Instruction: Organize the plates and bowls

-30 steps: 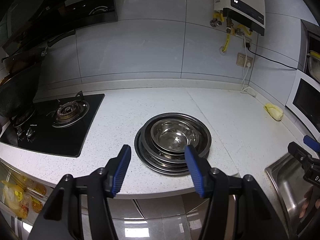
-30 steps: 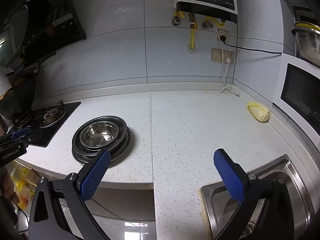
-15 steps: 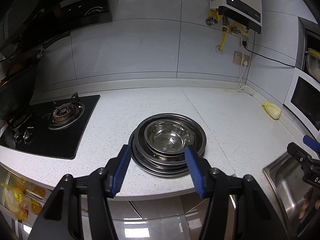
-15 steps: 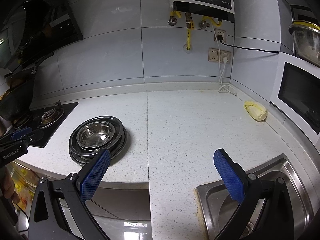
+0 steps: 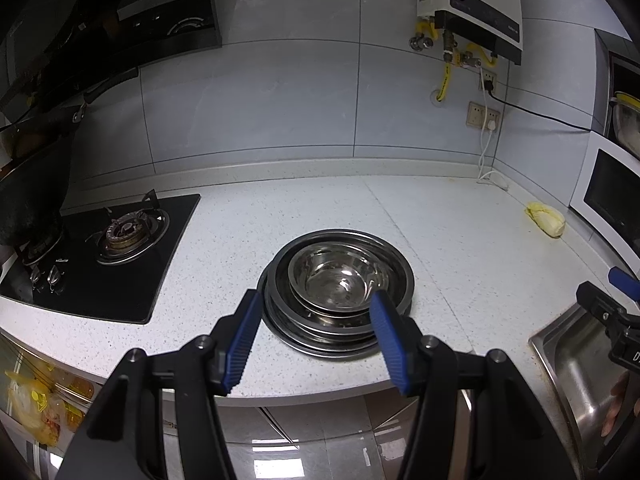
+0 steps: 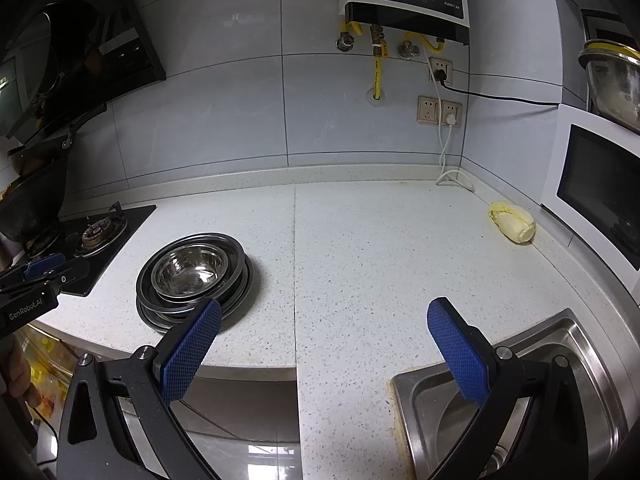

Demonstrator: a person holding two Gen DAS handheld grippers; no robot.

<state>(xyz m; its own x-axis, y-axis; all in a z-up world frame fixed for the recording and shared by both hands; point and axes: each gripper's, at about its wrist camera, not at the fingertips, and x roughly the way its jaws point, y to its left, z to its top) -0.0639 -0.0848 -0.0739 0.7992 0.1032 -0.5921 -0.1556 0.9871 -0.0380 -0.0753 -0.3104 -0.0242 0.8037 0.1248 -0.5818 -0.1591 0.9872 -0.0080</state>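
Observation:
A stack of steel plates point(image 5: 340, 332) with a steel bowl point(image 5: 336, 280) nested on top sits on the white speckled counter point(image 5: 440, 232) near its front edge. It also shows in the right wrist view point(image 6: 196, 276) at the left. My left gripper point(image 5: 314, 340) is open and empty, held just in front of the stack above the counter edge. My right gripper point(image 6: 324, 352) is open wide and empty, to the right of the stack, near the sink corner.
A black gas hob point(image 5: 112, 248) lies left of the stack. A steel sink point(image 6: 520, 392) is at the right front. A yellow cabbage piece point(image 6: 512, 224) lies by the white microwave point(image 6: 596, 184). A water heater point(image 6: 404, 0), sockets and cables are on the back wall.
Both grippers have drifted slightly; the stack now sits a little further left in both views. Both grippers stay open and empty.

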